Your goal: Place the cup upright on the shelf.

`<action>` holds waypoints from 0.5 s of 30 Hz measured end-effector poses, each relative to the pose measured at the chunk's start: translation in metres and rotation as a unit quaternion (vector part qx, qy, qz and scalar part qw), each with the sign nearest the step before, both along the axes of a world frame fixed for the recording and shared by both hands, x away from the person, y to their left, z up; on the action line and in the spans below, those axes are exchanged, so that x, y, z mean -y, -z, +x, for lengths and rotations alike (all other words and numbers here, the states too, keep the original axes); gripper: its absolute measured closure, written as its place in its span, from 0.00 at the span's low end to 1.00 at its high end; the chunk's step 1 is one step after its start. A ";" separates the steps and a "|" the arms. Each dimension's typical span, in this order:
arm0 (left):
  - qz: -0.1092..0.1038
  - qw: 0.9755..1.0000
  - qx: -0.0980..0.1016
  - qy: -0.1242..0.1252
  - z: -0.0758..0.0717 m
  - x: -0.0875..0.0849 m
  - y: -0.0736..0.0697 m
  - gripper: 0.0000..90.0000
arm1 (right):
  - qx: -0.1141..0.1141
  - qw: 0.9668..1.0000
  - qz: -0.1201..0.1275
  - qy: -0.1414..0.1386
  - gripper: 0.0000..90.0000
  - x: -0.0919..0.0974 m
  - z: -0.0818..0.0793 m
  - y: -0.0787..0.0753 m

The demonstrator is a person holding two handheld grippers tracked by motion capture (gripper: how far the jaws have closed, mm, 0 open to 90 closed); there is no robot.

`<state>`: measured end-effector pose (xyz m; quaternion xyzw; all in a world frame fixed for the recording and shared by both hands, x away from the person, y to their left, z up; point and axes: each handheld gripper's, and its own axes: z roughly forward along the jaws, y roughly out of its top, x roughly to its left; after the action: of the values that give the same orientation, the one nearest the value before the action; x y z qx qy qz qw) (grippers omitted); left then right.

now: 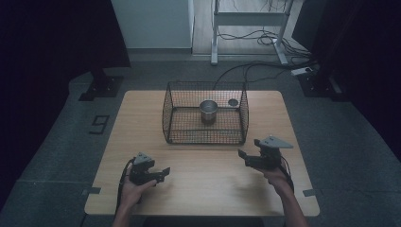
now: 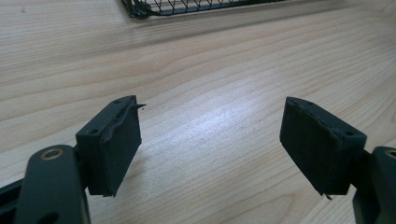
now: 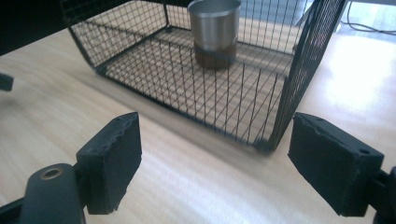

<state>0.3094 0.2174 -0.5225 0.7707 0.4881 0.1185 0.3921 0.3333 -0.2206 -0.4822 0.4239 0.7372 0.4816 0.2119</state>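
The work in hand looks like getting the cup out of the wire basket, and the right gripper is the nearer tool for it. Its jaws stand wide apart and hold nothing, and its own view looks at the basket's near corner from low down, so I would lift it first, come over the rim from about 5 o'clock, and drop straight down on the cup rather than push at the mesh. The cup stands upright near the middle of the basket floor, at 12 o'clock from the person. It is smooth brushed metal, round, slightly tapered, likely slippery, so the pads should close square across its wall below the lip. The basket is thin black wire in a fine grid, with outward-leaning sides. The left gripper rests low over the pale wood-grain table at 7 o'clock, its jaws also wide and empty.
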 end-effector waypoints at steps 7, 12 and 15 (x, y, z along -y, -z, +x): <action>-0.003 1.000 0.002 -0.002 -0.001 -0.001 -0.001 0.23 | -0.018 1.000 -0.009 0.004 0.20 0.007 -0.013 0.027; -0.004 1.000 0.006 -0.003 -0.001 -0.002 -0.003 0.23 | -0.022 1.000 -0.010 0.011 0.20 0.011 -0.013 0.031; -0.007 1.000 0.006 -0.003 -0.001 -0.003 -0.004 0.23 | -0.017 1.000 -0.008 0.014 0.20 0.011 -0.014 0.030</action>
<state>0.3079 0.2200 -0.5184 0.7656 0.4890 0.1214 0.4000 0.3189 -0.2311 -0.5125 0.4407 0.7385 0.4651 0.2099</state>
